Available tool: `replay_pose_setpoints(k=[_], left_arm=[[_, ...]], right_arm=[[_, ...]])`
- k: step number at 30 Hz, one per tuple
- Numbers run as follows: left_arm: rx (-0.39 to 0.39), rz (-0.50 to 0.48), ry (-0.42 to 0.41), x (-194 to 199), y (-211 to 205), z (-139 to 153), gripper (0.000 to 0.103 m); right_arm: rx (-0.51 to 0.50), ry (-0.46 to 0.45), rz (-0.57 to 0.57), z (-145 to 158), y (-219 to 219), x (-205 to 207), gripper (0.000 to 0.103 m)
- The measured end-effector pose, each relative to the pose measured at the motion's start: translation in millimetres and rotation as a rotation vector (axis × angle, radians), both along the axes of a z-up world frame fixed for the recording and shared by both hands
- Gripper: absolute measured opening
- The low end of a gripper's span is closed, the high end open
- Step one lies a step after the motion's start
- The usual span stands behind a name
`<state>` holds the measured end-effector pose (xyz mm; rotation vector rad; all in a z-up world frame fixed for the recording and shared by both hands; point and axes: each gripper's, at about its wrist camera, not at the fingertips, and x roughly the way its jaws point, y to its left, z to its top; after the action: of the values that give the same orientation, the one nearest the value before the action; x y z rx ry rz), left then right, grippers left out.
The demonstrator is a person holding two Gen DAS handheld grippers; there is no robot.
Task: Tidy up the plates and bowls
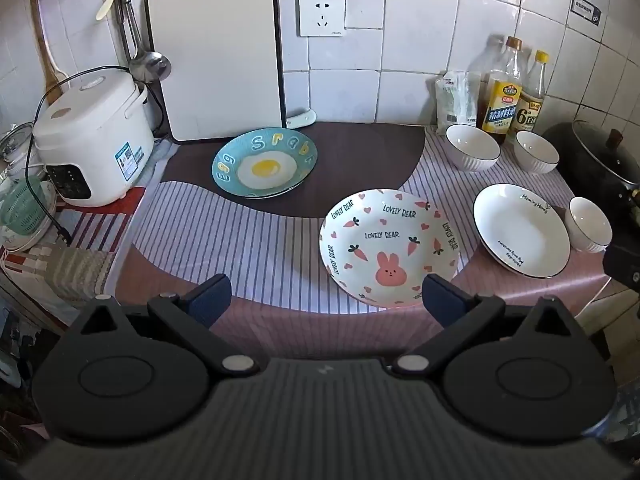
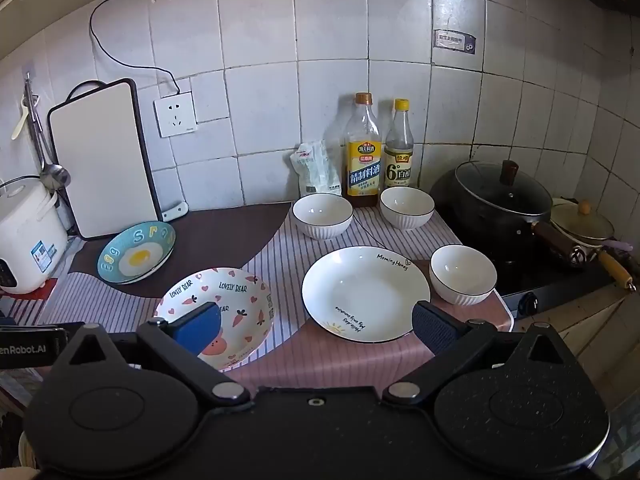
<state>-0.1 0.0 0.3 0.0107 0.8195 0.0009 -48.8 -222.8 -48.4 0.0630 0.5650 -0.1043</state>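
Three plates lie apart on the striped cloth. A blue egg plate sits at the back left, seemingly on a second plate. A white bunny plate lies near the front edge. A plain white plate with lettering lies to its right. Three ribbed white bowls stand upright: two at the back and one at the right. My left gripper hangs open above the front edge, left of the bunny plate. My right gripper is open and empty, hovering before the white plate.
A rice cooker stands at the left with its cord. A cutting board leans on the tiled wall. Two bottles and a bag stand behind the bowls. A lidded black pot sits on the stove at the right.
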Motion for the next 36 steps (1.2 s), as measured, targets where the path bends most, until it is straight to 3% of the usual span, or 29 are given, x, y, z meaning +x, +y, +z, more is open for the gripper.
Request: replay_pose_setpoints(k=[17,36], left_arm=[[0.016,0.0,0.047,3.6,5.9,-25.2,0.103],[0.003,-0.013,0.12,9.3,5.8,-29.0,0.103]], right_arm=[[-0.036,0.038,0.023,-8.3,2.6,5.7,0.103],[-0.12,0.073,0.043,-20.9,16.8,10.6,0.103]])
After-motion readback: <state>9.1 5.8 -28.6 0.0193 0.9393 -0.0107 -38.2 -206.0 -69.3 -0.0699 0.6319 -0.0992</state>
